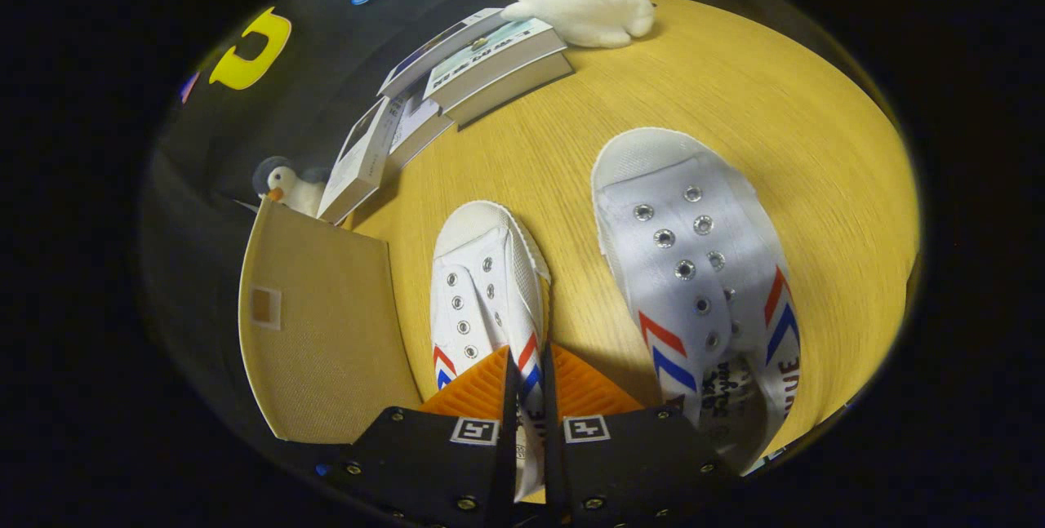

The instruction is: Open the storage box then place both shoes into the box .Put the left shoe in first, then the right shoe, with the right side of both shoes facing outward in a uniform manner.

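Two white canvas shoes with red and blue stripes lie toes away from me on the wooden table (735,87). My gripper (529,361) is shut on the side wall of the smaller-looking shoe (482,283), near its opening; that wall runs down between the two fingers. The other shoe (694,250) lies apart to the right of the fingers. A tan fabric storage box (318,332) stands just left of the held shoe, showing a flat panel with a small square tag. I cannot tell whether the box is open, or whether the held shoe is off the table.
Beyond the shoes lie stacked books (490,63) with a white plush toy (584,2) behind them. More books and a small penguin toy (290,185) sit past the box's far corner. Bare tabletop stretches ahead and right of the shoes.
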`<state>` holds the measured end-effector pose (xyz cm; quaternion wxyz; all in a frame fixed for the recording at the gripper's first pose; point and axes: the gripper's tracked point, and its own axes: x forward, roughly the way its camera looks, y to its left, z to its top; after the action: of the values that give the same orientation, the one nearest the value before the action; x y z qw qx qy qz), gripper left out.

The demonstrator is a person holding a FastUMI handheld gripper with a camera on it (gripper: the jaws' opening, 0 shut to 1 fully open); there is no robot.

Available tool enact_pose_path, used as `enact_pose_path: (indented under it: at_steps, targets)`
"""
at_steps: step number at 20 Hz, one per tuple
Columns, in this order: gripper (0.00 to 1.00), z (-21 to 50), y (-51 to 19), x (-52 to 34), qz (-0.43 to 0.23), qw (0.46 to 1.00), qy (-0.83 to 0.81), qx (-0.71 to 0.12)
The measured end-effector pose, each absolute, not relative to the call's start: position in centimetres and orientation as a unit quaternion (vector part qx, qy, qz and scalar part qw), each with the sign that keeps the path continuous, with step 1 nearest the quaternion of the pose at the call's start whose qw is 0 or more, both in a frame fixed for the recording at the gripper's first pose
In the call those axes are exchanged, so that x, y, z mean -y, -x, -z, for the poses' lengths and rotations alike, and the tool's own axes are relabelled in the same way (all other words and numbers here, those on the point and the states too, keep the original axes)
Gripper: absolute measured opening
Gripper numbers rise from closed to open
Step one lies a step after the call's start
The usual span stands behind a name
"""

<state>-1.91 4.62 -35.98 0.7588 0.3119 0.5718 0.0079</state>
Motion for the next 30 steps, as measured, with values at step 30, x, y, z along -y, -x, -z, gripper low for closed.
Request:
enact_pose_path:
  at_steps: [30]
  targets:
    - [0.00, 18.3, -4.0, -13.7, -0.097, 0.830, -0.257, -0.486]
